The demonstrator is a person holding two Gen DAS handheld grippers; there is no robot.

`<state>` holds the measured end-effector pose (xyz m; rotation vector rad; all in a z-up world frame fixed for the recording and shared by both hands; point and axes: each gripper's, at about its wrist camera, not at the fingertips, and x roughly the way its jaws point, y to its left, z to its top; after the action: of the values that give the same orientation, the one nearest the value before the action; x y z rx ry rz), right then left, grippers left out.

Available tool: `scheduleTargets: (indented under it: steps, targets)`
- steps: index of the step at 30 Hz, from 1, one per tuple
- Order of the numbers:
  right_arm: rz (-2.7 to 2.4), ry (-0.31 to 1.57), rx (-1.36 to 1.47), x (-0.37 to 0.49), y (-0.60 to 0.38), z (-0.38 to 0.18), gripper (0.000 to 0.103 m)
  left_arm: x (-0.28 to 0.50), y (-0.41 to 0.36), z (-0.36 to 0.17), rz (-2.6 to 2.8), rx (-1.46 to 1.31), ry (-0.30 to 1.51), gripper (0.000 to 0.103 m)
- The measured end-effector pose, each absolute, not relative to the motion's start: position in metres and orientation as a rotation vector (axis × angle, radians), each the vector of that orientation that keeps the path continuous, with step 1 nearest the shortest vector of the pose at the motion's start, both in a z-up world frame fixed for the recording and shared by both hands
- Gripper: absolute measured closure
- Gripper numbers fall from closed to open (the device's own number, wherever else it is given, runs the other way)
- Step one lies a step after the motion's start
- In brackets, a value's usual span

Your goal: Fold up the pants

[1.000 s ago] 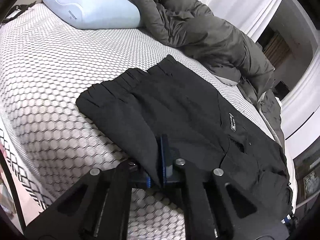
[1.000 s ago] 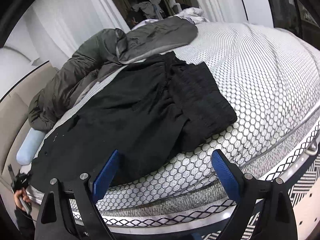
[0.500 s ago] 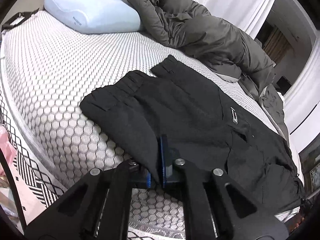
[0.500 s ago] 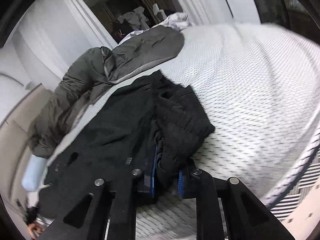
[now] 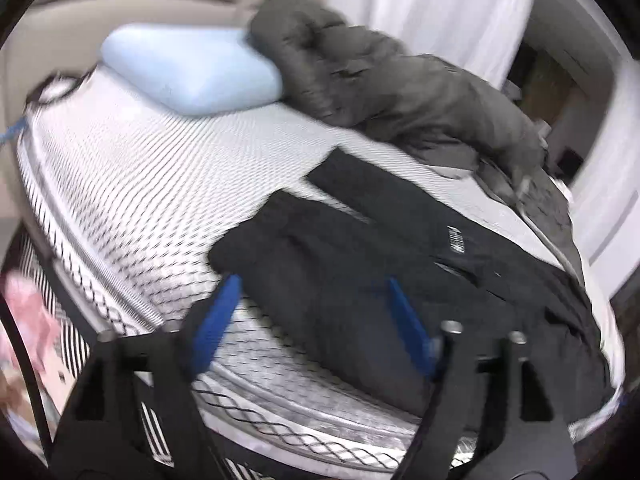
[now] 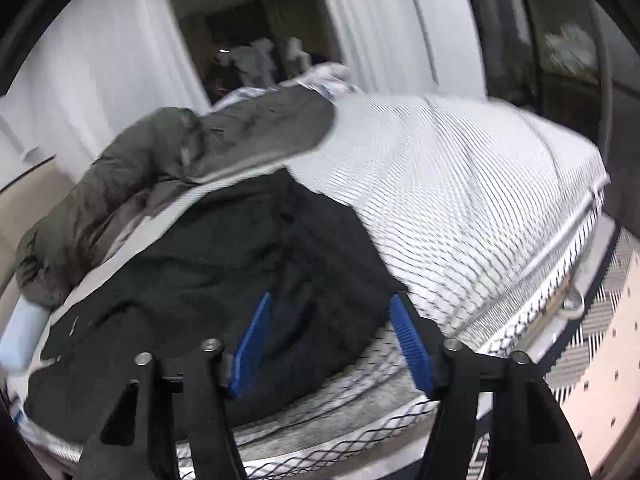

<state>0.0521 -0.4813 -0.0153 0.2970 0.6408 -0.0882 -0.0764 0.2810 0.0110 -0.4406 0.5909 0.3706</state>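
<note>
Small white label on pants (image 5: 454, 240), blurred, unreadable.

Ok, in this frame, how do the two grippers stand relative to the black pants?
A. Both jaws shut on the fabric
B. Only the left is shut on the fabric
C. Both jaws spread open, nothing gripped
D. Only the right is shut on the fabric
C: the left gripper and the right gripper both show their blue jaws set wide apart, and the black pants lie loose on the mattress.
</note>
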Motion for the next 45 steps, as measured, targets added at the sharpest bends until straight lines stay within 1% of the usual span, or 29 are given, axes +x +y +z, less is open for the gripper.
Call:
scheduleTargets:
  steps: [2, 3, 4, 5, 6, 12, 14, 16, 18, 20, 25, 28, 30, 32, 34, 36, 39, 40, 41, 42, 43, 45]
  targets:
    - [-0.014, 0.62, 0.216, 0.049, -0.451, -0.008, 0.021, -0.064, 0.255, 0.017, 0.312, -0.374, 0.614, 0.014]
    - [0.03, 0.614, 0.176, 0.049, -0.434, -0.004, 0.016, -0.052, 0.234, 0.018, 0.261, -0.334, 0.632, 0.006]
    - [0.067, 0.615, 0.146, 0.05, -0.42, -0.003, 0.012, -0.042, 0.215, 0.016, 0.226, -0.286, 0.639, 0.001]
    - [0.126, 0.627, 0.102, 0.054, -0.399, -0.002, 0.007, -0.032, 0.197, 0.014, 0.177, -0.258, 0.642, 0.001]
    - [0.186, 0.645, 0.057, 0.061, -0.376, -0.003, 0.005, -0.017, 0.17, 0.012, 0.113, -0.223, 0.643, 0.001]
    - [0.368, 0.728, -0.136, 0.086, -0.277, -0.034, 0.005, 0.044, 0.035, -0.026, -0.171, -0.074, 0.72, 0.001]
    - [0.457, 0.756, -0.178, 0.093, -0.25, -0.047, 0.005, 0.057, 0.004, -0.04, -0.208, -0.025, 0.737, 0.001]
    - [0.489, 0.782, -0.24, 0.097, -0.24, -0.064, 0.005, 0.071, -0.018, -0.057, -0.209, 0.039, 0.79, 0.001]
    - [0.483, 0.797, -0.322, 0.099, -0.241, -0.079, 0.005, 0.076, -0.02, -0.069, -0.166, 0.081, 0.832, 0.001]
    - [0.448, 0.771, -0.35, 0.099, -0.268, -0.08, 0.005, 0.073, -0.014, -0.07, -0.184, 0.053, 0.812, 0.001]
    - [0.053, 0.754, -0.383, 0.114, -0.391, -0.084, 0.005, 0.058, 0.043, -0.071, -0.078, 0.078, 0.802, 0.0]
    - [0.004, 0.794, -0.255, 0.121, -0.438, -0.085, 0.005, 0.058, 0.078, -0.07, -0.025, 0.03, 0.804, 0.0]
    - [-0.016, 0.786, -0.247, 0.121, -0.436, -0.076, 0.005, 0.06, 0.098, -0.065, 0.003, 0.008, 0.807, 0.001]
    - [-0.008, 0.75, -0.28, 0.107, -0.421, -0.064, 0.005, 0.056, 0.1, -0.057, -0.01, -0.017, 0.809, 0.001]
    - [0.066, 0.727, -0.249, 0.1, -0.41, -0.054, 0.005, 0.059, 0.084, -0.045, -0.083, -0.03, 0.81, 0.001]
    - [0.191, 0.738, -0.198, 0.103, -0.383, -0.044, 0.005, 0.065, 0.052, -0.032, -0.144, -0.027, 0.801, 0.001]
    - [0.373, 0.77, -0.144, 0.123, -0.329, -0.043, 0.005, 0.098, 0.005, -0.031, -0.224, -0.04, 0.846, 0.001]
    - [0.411, 0.786, -0.129, 0.134, -0.313, -0.047, 0.006, 0.114, -0.011, -0.037, -0.241, -0.033, 0.882, 0.001]
    - [0.442, 0.818, -0.131, 0.145, -0.296, -0.054, 0.015, 0.124, -0.021, -0.043, -0.241, -0.023, 0.913, 0.001]
    - [0.461, 0.848, -0.143, 0.152, -0.284, -0.061, 0.03, 0.136, -0.031, -0.054, -0.233, -0.006, 0.962, 0.001]
    - [0.463, 0.876, -0.175, 0.158, -0.273, -0.069, 0.034, 0.139, -0.036, -0.059, -0.22, 0.014, 0.979, 0.001]
    - [0.451, 0.894, -0.266, 0.166, -0.265, -0.085, 0.038, 0.146, -0.028, -0.066, -0.189, 0.053, 0.973, 0.001]
